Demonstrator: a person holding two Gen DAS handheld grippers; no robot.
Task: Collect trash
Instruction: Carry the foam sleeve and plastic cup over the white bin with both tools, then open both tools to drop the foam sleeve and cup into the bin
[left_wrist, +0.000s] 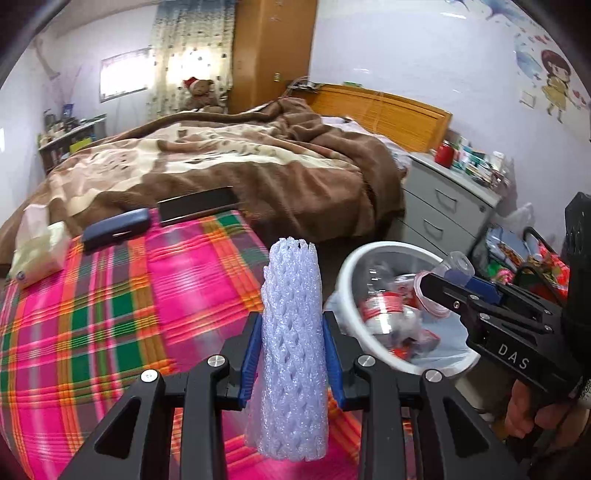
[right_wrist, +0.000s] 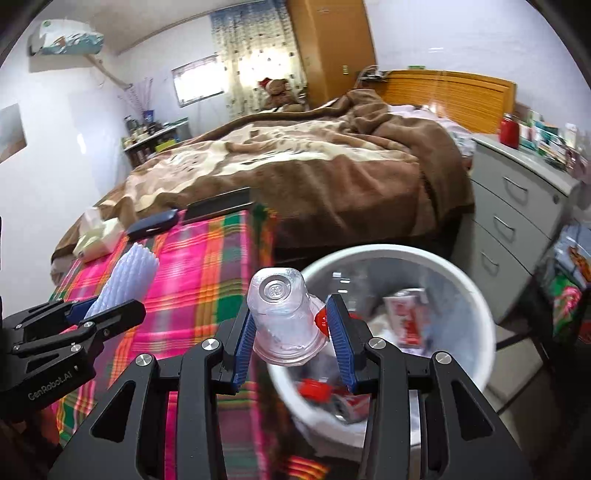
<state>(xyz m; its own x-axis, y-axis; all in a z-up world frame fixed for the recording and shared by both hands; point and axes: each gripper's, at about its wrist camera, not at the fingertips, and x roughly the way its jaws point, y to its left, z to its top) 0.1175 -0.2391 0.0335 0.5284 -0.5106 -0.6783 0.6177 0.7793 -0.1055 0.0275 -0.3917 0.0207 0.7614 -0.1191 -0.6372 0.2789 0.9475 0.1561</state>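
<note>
We hold two pieces of trash at once. Our left hand-held gripper (left_wrist: 291, 354) is clenched on a white foam net sleeve (left_wrist: 291, 332), which stands upright between the blue pads and pokes well above them, over the pink, green and orange plaid cloth (left_wrist: 110, 314). Our right hand-held gripper (right_wrist: 291, 339) grasps a clear plastic cup (right_wrist: 282, 317) — held bottom-up towards the camera, a red-and-white foil lid hanging at its rim against the right pad.

The cup hangs at the near left edge of the white trash bin (right_wrist: 476, 306), which stands on the floor just beside the cloth's edge. Inside the bin lie a crushed clear bottle with a red label (left_wrist: 384, 306) and some red-and-white wrappers. From the left view, the right hand-held gripper reaches in over the bin's rim.

On the far part of the cloth lie a tissue pack (left_wrist: 35, 247), a dark blue case (left_wrist: 116, 229) and a black flat slab (left_wrist: 197, 206) — behind them, the bed with its brown blanket (left_wrist: 258, 158). A grey drawer cabinet (right_wrist: 517, 218) stands right of the bed.
</note>
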